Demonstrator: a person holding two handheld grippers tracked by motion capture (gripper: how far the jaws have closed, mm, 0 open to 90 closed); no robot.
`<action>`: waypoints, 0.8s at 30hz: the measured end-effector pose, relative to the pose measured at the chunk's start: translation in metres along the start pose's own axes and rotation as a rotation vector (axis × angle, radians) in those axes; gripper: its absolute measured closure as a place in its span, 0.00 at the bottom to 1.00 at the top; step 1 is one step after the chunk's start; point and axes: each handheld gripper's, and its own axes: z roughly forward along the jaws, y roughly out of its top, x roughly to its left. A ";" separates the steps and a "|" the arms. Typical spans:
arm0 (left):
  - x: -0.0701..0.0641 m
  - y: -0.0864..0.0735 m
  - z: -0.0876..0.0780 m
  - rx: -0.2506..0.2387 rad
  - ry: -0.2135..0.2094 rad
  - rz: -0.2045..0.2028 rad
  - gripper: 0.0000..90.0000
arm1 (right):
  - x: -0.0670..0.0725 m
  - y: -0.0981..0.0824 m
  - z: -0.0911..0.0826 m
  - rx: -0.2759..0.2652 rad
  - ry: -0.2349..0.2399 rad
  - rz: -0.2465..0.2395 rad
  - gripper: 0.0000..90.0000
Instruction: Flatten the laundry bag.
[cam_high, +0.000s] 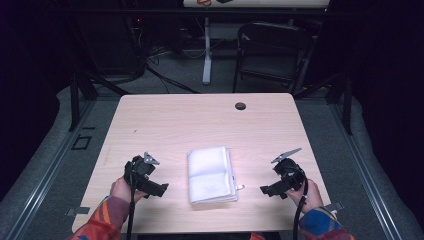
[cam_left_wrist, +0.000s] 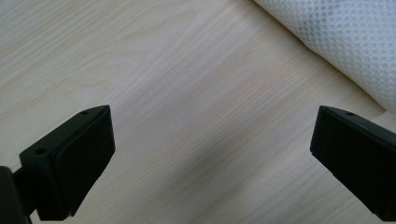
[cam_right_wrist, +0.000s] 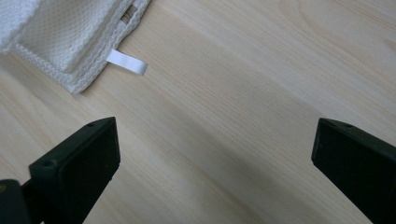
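A pale wooden table (cam_high: 170, 120) with a dark round grommet (cam_high: 240, 106) near its far edge stands on grey carpet (cam_high: 45, 165) in a dim room, with a black folding chair (cam_high: 272, 47) and a white desk leg (cam_high: 207, 50) beyond.

Black folding chair (cam_high: 272, 50) and white desk leg (cam_high: 207, 50) beyond the wooden table (cam_high: 175, 120).

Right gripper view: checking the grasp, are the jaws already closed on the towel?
No: the right gripper has its jaws wide apart over bare table, with the towel lying beyond them, untouched.
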 end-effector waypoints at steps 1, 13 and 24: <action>0.000 0.000 0.000 0.000 0.000 0.000 0.00 | 0.000 0.000 0.000 -0.002 0.008 0.004 0.01; -0.020 0.011 -0.003 -0.040 -0.015 0.041 0.00 | 0.005 0.000 -0.004 0.008 -0.012 -0.002 0.02; -0.041 0.029 -0.002 -0.081 -0.060 0.089 0.00 | 0.010 0.001 -0.004 0.001 0.024 0.008 0.03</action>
